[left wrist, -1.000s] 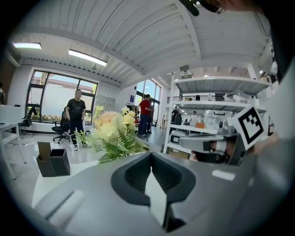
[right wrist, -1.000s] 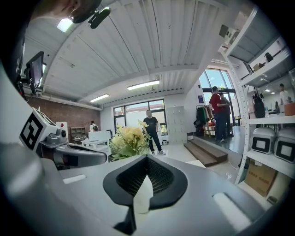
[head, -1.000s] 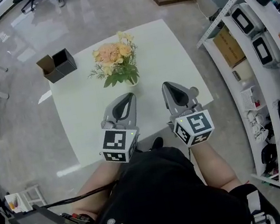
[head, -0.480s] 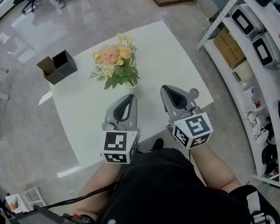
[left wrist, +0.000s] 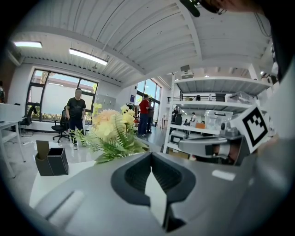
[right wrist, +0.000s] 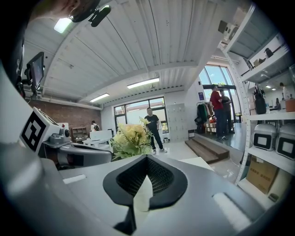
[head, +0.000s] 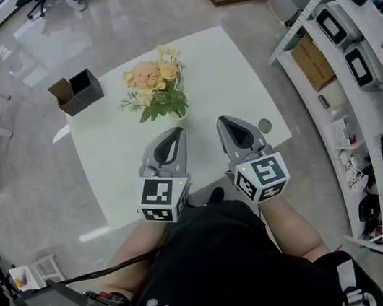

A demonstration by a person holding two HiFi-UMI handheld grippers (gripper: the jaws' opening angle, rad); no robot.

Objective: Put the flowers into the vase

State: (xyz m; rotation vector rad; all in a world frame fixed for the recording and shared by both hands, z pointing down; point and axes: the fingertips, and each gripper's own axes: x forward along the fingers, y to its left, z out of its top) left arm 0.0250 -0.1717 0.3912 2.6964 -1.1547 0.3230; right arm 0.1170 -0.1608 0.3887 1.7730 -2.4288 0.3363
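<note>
Nearest, just short of the vase, two grippers are held side by side: the left gripper [head: 170,133] and the right gripper [head: 229,119]. Each has its jaws clenched together on nothing. Beyond them the vase [head: 180,112] stands on a white table [head: 228,69], with the flowers [head: 154,85] already upright in it. Two small boxes [head: 78,90] sit behind and left of the vase. Nothing has shifted over the last second, so the task looks finished.

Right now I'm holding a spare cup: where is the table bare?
Bare: the table left of the flowers, and the far right corner. Crowded: the near edge under the left gripper and right gripper.
</note>
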